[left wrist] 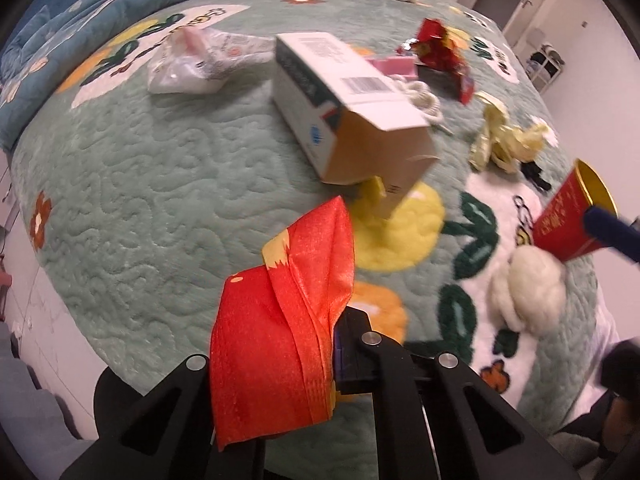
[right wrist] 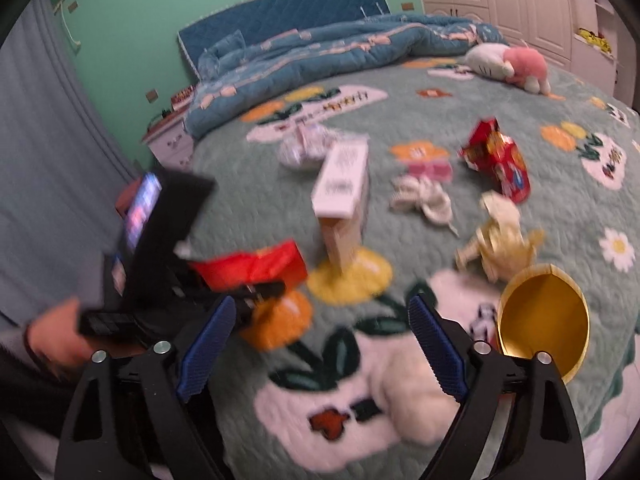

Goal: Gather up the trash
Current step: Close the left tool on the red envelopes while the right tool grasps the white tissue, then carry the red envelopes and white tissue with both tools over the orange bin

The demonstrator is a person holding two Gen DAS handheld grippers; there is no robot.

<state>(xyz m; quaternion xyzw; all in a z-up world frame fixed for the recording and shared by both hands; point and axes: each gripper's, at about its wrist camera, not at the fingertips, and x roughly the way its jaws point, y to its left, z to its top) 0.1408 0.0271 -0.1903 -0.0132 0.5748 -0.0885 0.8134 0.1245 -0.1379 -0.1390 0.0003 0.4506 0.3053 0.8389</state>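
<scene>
My left gripper point(left wrist: 334, 344) is shut on a red-orange wrapper point(left wrist: 280, 320), which hides its fingertips. In the right wrist view the same wrapper point(right wrist: 256, 268) hangs from that gripper at the left. My right gripper point(right wrist: 322, 308) stands open over the bedspread with nothing between its blue pads. A red paper cup with a gold inside point(right wrist: 544, 316) lies just outside its right finger; in the left wrist view a blue finger point(left wrist: 612, 232) overlaps this cup point(left wrist: 560, 220). Further trash on the bed: a white carton point(left wrist: 332, 92), a red snack bag point(left wrist: 440, 46), a crumpled yellow wrapper point(left wrist: 500, 136).
A clear plastic bag point(left wrist: 192, 60), white tissue point(left wrist: 420, 96) and a pink scrap point(left wrist: 394, 68) lie around the carton. A plush toy point(right wrist: 516, 64) and a blue quilt point(right wrist: 320, 52) sit at the bed's far end. A hand point(right wrist: 56, 340) holds the left gripper.
</scene>
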